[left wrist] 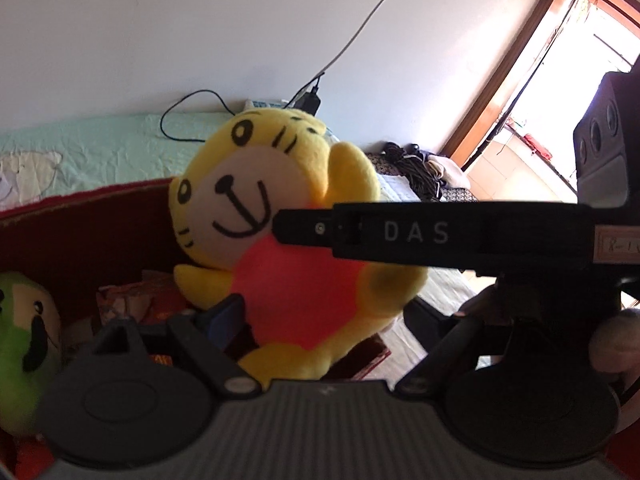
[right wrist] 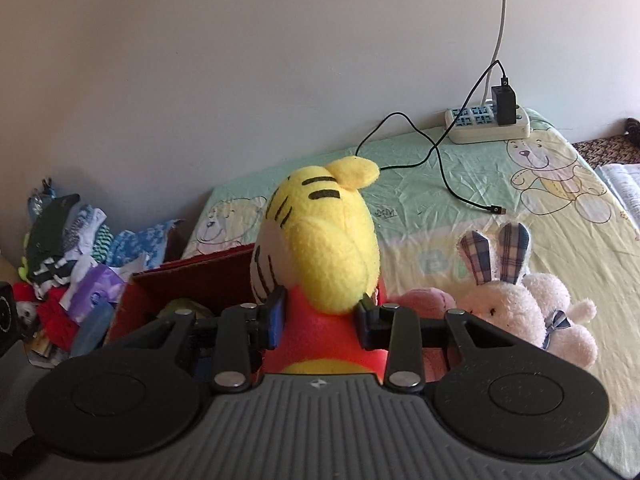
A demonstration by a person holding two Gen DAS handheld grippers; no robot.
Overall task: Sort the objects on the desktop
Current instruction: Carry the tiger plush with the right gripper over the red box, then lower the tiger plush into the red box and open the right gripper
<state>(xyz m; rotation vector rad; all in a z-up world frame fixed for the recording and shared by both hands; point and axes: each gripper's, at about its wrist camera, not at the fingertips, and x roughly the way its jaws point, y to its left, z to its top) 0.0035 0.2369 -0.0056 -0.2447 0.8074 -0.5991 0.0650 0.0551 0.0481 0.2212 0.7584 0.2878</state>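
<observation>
A yellow tiger plush toy with a red belly (right wrist: pixel 320 264) is clamped at its body between the fingers of my right gripper (right wrist: pixel 320 322), held above a red box (right wrist: pixel 200 276). The left wrist view shows the same tiger (left wrist: pixel 288 264) from the front, with the right gripper's black finger marked DAS (left wrist: pixel 400 236) pressed against its side. My left gripper (left wrist: pixel 320 320) is open around the tiger's lower body; one blue fingertip (left wrist: pixel 224 316) shows left of it, apart from the toy. A green plush (left wrist: pixel 24 348) lies in the red box (left wrist: pixel 80 232).
A white rabbit plush (right wrist: pixel 516 312) and a pink plush (right wrist: pixel 424 304) lie on the bed sheet (right wrist: pixel 480 200) to the right. A power strip with charger and cable (right wrist: pixel 488 120) sits by the wall. A pile of clothes and packets (right wrist: pixel 72 272) is at left.
</observation>
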